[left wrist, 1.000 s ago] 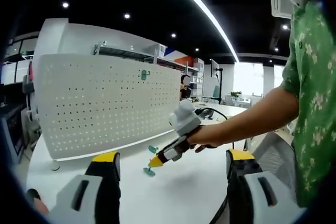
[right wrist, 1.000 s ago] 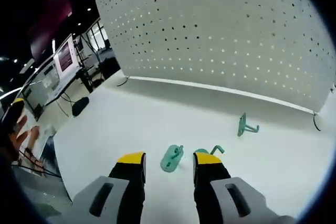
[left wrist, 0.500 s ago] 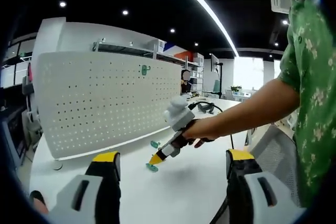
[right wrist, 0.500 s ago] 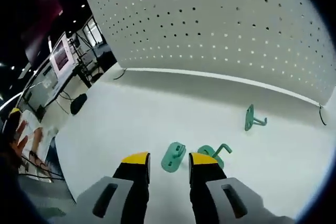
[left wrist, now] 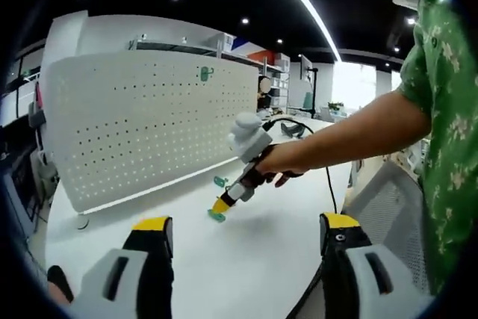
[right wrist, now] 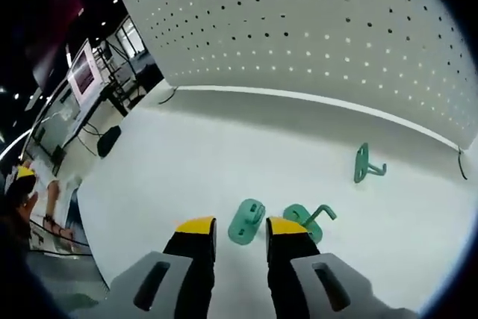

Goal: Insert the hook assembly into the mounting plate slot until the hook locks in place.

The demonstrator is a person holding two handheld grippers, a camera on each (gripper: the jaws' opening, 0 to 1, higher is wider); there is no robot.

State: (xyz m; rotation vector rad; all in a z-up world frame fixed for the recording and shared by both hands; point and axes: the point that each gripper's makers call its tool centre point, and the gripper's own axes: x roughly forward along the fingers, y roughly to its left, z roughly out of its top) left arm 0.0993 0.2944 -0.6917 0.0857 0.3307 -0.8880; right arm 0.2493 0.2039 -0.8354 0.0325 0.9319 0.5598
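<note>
Two yellow-tipped jaws of the left gripper (left wrist: 237, 231) stand wide apart over bare white table (left wrist: 254, 259), the pegboard (left wrist: 142, 128) beyond. Right gripper (right wrist: 240, 227) jaws narrowly straddle a green hook plate (right wrist: 246, 220) without visibly pinching; another hook (right wrist: 367, 164) lies nearer the pegboard's foot.

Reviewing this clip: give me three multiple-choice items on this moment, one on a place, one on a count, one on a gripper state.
1. Where is the green plate that lies nearest the right gripper?
A. flat on the table between its jaws
B. hung on the pegboard
C. on the floor

2. How many green pieces lie on the white table in the right gripper view?
A. one
B. three
C. five

3. The left gripper is:
A. shut on a hook
B. open
C. shut on a cable

Answers: 1 A, it lies between the yellow tips; 2 B, three lie there; 3 B, wide gap, nothing held.
</note>
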